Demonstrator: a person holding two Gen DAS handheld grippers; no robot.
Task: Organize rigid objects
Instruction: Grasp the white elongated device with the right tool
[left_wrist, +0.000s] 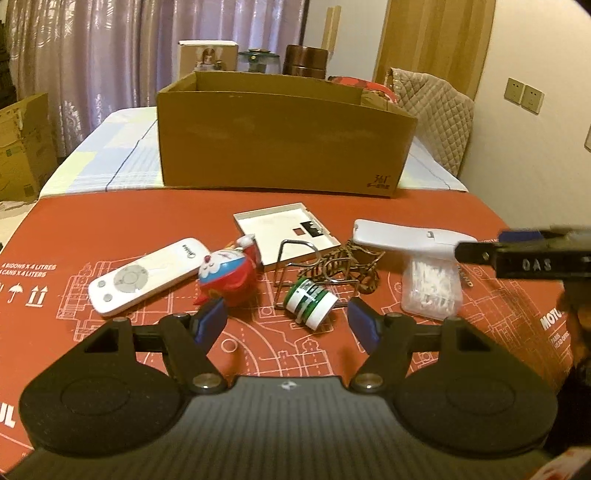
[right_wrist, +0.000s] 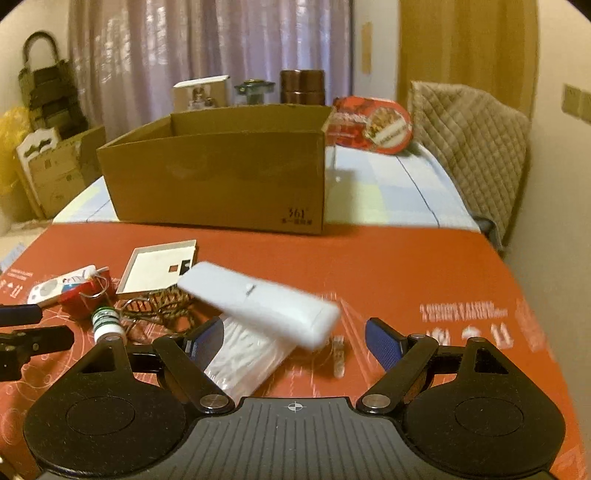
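My left gripper (left_wrist: 288, 320) hovers open over the red mat (left_wrist: 424, 206). A green-and-white jar (left_wrist: 312, 301) lies on its side just ahead, between the blue pads, and neither pad touches it. A cartoon-cat toy (left_wrist: 227, 275) and a white remote (left_wrist: 144, 277) lie to the left. My right gripper (right_wrist: 295, 341) is open above a clear box of cotton swabs (right_wrist: 243, 362). A long white handset (right_wrist: 258, 302) rests across that box. Nothing is gripped. An open cardboard box (left_wrist: 280, 147) stands behind the mat.
A white flat tray (left_wrist: 284, 232), a wire stand (left_wrist: 306, 273) and a braided cord (left_wrist: 347, 266) crowd the middle. A red tin (right_wrist: 373, 125) and a quilted chair back (right_wrist: 472, 147) are at the far right. Cartons (right_wrist: 59, 173) stand on the floor at the left.
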